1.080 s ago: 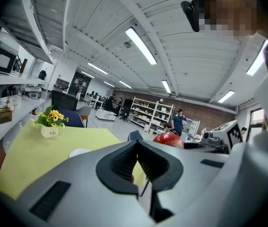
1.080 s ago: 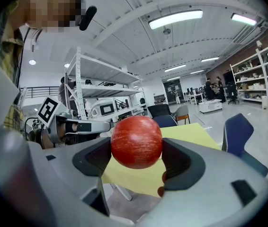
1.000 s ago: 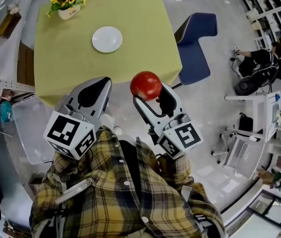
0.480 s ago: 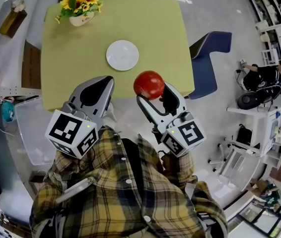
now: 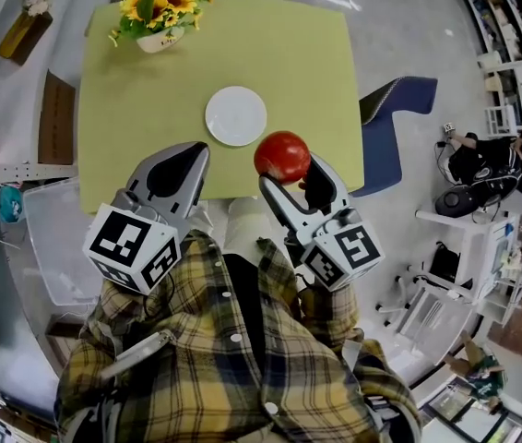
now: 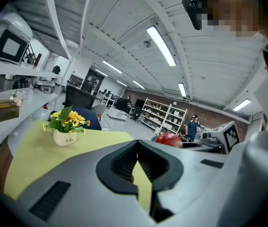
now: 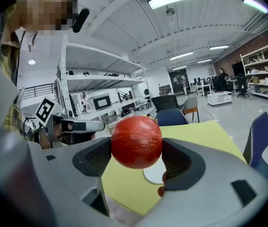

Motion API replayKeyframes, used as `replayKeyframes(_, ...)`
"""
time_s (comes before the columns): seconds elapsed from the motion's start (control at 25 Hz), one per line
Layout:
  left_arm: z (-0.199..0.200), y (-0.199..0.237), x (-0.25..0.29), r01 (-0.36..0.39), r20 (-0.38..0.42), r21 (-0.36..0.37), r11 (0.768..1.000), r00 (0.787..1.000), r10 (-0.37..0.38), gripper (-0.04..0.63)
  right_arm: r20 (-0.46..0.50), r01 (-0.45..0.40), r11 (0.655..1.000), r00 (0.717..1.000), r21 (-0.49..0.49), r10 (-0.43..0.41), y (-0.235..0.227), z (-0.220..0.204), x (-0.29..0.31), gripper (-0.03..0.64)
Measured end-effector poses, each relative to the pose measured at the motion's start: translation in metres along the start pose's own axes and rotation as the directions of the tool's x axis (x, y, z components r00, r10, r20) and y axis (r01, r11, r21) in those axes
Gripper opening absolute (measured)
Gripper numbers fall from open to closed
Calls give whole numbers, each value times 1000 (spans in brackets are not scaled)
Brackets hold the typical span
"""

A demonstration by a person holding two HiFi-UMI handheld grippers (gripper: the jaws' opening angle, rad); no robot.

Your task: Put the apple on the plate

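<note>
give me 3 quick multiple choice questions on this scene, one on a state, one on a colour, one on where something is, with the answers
1. The left gripper has its jaws:
A. shut, nothing between them
B. wide open
C. shut on a cup

2. The plate is:
A. blue
B. black
C. white

3. The apple is:
A. on the plate
B. between the jaws of the right gripper
C. in the left gripper

Answers:
1 A: the left gripper view shows the jaw tips meeting with nothing between them.
2 C: in the head view it is a plain white disc on the yellow-green table.
3 B: the right gripper view shows both jaws pressed against the apple's sides, with the plate bare beyond it.
</note>
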State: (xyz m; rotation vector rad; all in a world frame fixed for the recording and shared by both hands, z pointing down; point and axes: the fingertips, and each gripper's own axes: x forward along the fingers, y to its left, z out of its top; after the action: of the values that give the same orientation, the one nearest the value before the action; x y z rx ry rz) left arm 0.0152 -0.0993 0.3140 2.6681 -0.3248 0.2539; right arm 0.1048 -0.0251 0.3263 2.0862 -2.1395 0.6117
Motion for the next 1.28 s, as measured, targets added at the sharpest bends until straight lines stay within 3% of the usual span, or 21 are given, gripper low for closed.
replayKeyframes(0.24, 6, 14, 9, -93, 34, -31, 995, 995, 94, 8, -36, -59, 998, 998, -13, 59, -20, 6, 18, 327)
replayKeyframes(0.56, 23, 21, 42, -202, 64, -40, 979, 977, 204, 8, -79, -179, 976, 982, -123, 170, -47, 23, 52, 327)
replayKeyframes(0.92, 42, 4, 68, -339, 84, -47, 940, 936, 342, 8, -121, -349, 928, 935, -134, 334, -79, 37, 56, 327)
replayKeyframes(1.28, 29, -1, 80, -428, 82, -92, 899, 896, 436, 8, -170, -466, 873, 881, -145, 443, -90, 32, 65, 327)
